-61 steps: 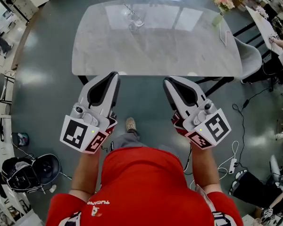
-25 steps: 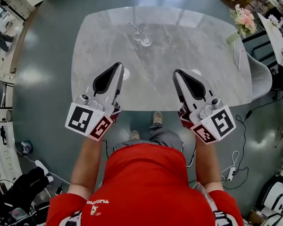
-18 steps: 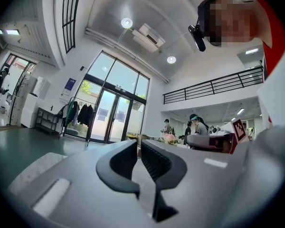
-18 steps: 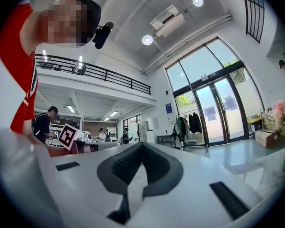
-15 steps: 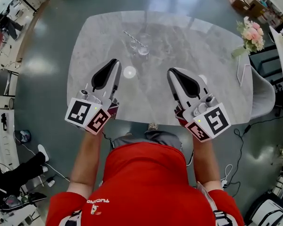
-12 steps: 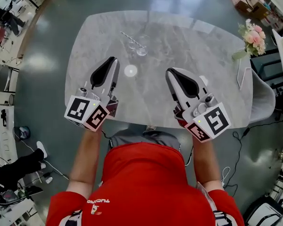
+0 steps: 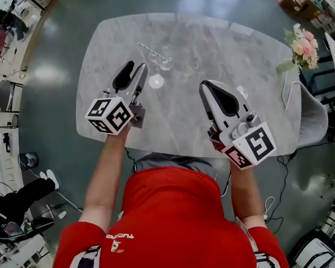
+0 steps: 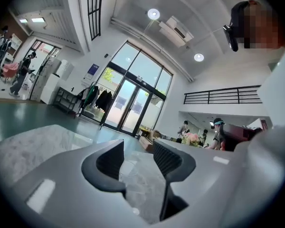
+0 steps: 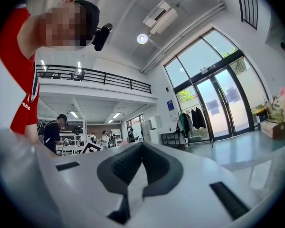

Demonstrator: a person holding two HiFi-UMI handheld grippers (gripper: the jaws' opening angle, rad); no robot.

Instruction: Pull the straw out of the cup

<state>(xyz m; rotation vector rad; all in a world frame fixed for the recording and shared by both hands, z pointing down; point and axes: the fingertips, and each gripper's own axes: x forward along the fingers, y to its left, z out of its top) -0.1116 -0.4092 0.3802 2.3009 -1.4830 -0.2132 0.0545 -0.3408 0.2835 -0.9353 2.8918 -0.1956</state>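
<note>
- My left hand-held gripper (image 7: 135, 67) has its jaws opening, with nothing pressed between the pads; the glass cup (image 8: 128, 167) shows through the gap, well ahead.
- My right hand-held gripper (image 9: 141, 146) is pressed together and empty.
- Both forearms reach out over the near edge of the marble tabletop (image 7: 240, 54). Both grippers are level and point toward 12 o'clock, the left one rolled slightly.
- The cup (image 7: 166, 60) stands at about 1 o'clock from my left gripper, near but apart.
- The striped straw (image 7: 148, 50) is still in the cup, leaning toward 10 o'clock.
- I judge nothing is done yet: closing in, steadying the cup, pinching the straw and pulling all remain.
</note>
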